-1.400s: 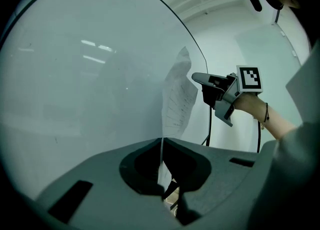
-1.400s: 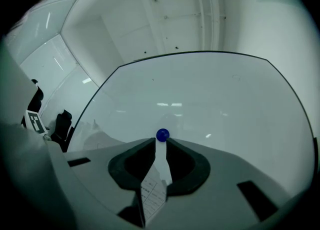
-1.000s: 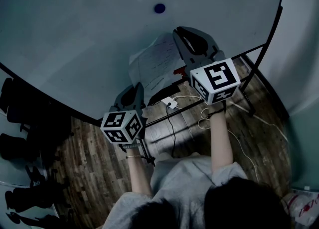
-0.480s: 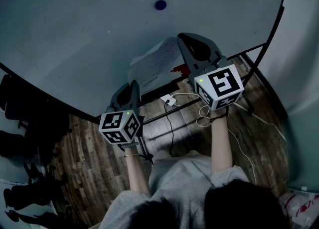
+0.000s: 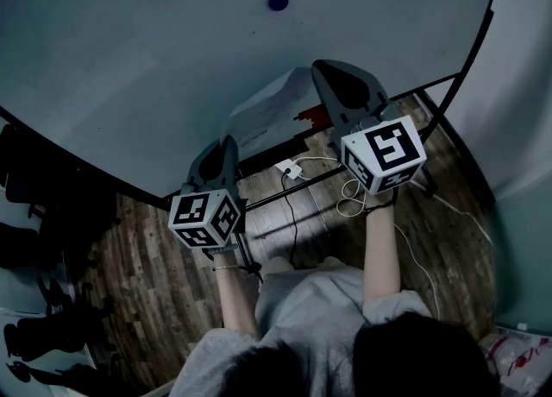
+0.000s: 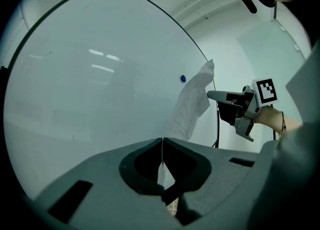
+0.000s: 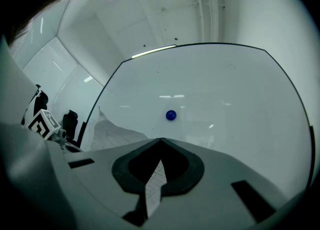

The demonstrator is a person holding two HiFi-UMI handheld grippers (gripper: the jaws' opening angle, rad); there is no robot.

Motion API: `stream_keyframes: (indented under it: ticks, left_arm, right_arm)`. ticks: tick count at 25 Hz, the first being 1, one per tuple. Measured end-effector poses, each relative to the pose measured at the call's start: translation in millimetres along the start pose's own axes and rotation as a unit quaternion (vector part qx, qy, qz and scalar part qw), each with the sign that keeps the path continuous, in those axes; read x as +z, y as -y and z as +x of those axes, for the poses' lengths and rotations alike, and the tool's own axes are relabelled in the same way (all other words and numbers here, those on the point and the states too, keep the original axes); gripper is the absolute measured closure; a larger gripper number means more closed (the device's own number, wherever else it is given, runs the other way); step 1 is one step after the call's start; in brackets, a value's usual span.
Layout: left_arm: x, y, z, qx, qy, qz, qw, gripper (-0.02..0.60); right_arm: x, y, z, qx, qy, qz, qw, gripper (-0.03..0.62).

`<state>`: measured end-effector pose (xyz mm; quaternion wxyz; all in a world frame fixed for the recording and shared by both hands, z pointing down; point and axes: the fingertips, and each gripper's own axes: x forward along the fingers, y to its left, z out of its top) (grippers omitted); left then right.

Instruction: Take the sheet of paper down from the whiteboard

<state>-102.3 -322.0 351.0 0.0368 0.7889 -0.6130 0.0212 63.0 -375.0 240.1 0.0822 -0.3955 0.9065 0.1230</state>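
Note:
The white sheet of paper (image 5: 274, 109) hangs bowed off the whiteboard (image 5: 155, 59), below the blue magnet (image 5: 278, 2), which no longer touches it. My right gripper (image 5: 322, 69) is shut on the sheet's upper right edge; a strip of the paper (image 7: 155, 184) shows through its jaws. My left gripper (image 5: 228, 141) is shut on the lower left corner, and paper (image 6: 162, 171) shows behind its closed tips. From the left gripper view the sheet (image 6: 192, 105) curls toward the right gripper (image 6: 212, 94), with the magnet (image 6: 183, 79) beside it.
The whiteboard's black frame (image 5: 470, 50) runs down the right side above a wooden floor (image 5: 155, 283). A white charger and cables (image 5: 293, 169) lie under the board. Dark chairs (image 5: 26, 205) stand at the left. A person's arms and grey top fill the bottom.
The sheet has come away from the board and bowed outward, its written side now turned from the head view. The right gripper's jaws closed on it and both grippers sank slightly.

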Motion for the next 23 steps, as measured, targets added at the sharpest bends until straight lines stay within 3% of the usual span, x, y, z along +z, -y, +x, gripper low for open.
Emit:
stream_keyframes:
  ticks: [23]
  left_arm:
    - [1, 13, 0, -0.01, -0.003, 0.006, 0.9999, 0.575]
  right_arm:
    - [-5, 1, -9, 0.006, 0.002, 0.014, 1.0, 0.592]
